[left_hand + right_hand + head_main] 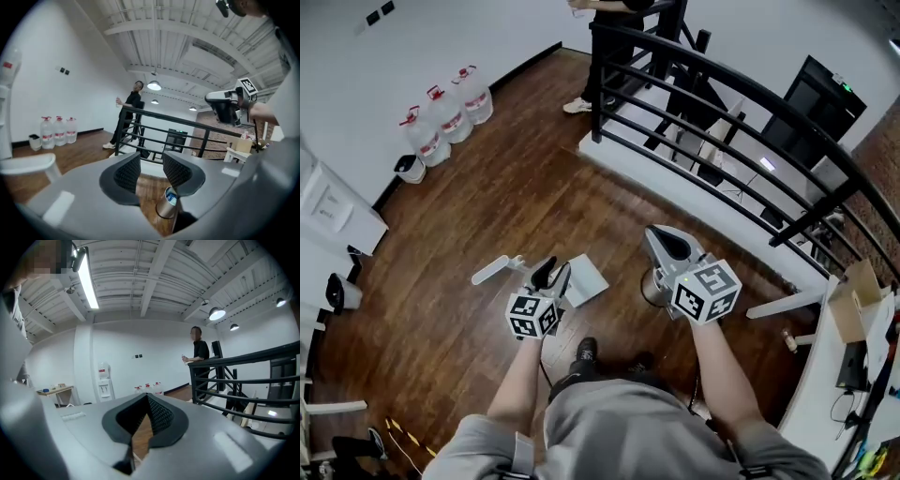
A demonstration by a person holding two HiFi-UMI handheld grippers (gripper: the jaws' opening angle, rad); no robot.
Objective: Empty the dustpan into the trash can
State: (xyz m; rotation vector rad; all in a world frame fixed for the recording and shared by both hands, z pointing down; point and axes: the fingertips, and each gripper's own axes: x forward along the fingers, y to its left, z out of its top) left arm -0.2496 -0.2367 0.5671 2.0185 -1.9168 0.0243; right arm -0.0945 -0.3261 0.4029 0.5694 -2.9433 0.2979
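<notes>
1. Over the wood floor (497, 187), the left gripper (551, 272) hovers, jaws narrowly apart (nothing between them).
2. Right gripper (656, 234): jaws closed, empty.
3. White dustpan (586, 279) lies on the floor beside the steel trash can (654, 289).

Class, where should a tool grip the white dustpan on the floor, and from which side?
Probably the slim handle, which juts out left of the flat pan. Come from above, jaws across its narrow width; the pan looks too wide to span.
</notes>
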